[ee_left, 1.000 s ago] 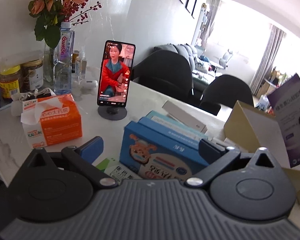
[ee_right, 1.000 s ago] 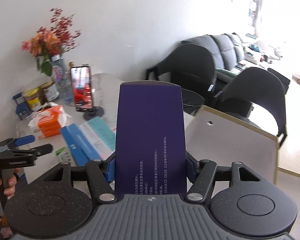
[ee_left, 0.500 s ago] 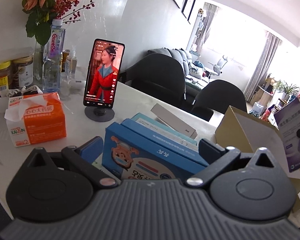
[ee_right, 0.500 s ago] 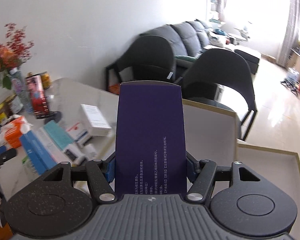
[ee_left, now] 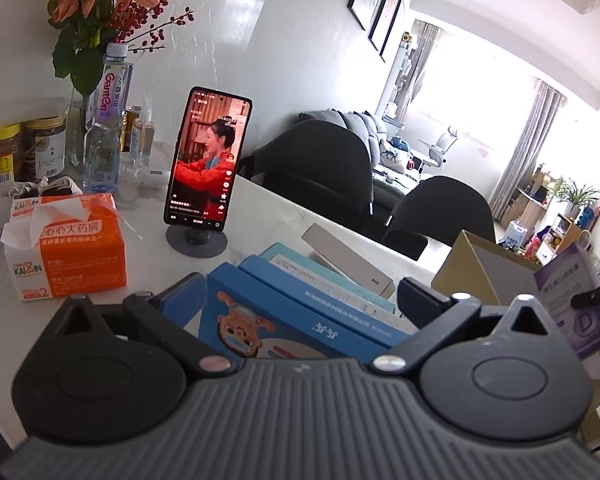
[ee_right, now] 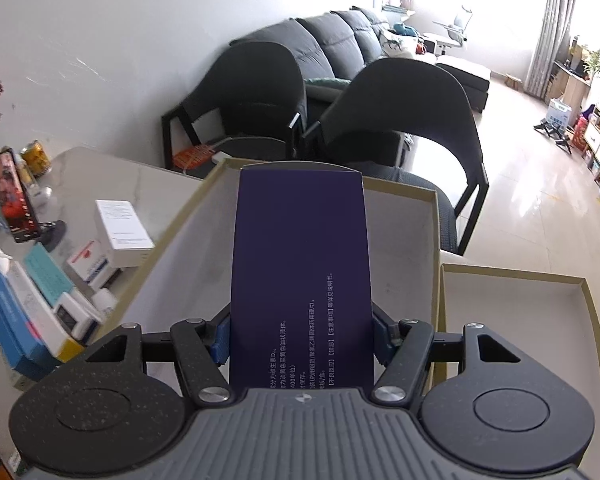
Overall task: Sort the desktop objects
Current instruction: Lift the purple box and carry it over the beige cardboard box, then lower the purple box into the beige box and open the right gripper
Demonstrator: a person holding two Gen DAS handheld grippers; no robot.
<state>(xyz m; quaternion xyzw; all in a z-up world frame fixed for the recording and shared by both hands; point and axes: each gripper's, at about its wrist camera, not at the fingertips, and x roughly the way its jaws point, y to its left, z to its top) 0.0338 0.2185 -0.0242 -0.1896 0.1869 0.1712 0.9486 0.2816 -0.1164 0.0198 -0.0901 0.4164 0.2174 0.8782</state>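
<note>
Right tool on purple box, box's underside and near end hidden.

Bright daylight floods both fisheye views from tall curtained windows at the far right, which are blown out to white. The glossy pale floor tiles carry wide glare, and the white wall shows a soft sheen. Straight lines bow strongly toward the dark, vignetted corners. The near black gripper bodies stay crisp, while the left edge of the right wrist view looks slightly smeared.
</note>
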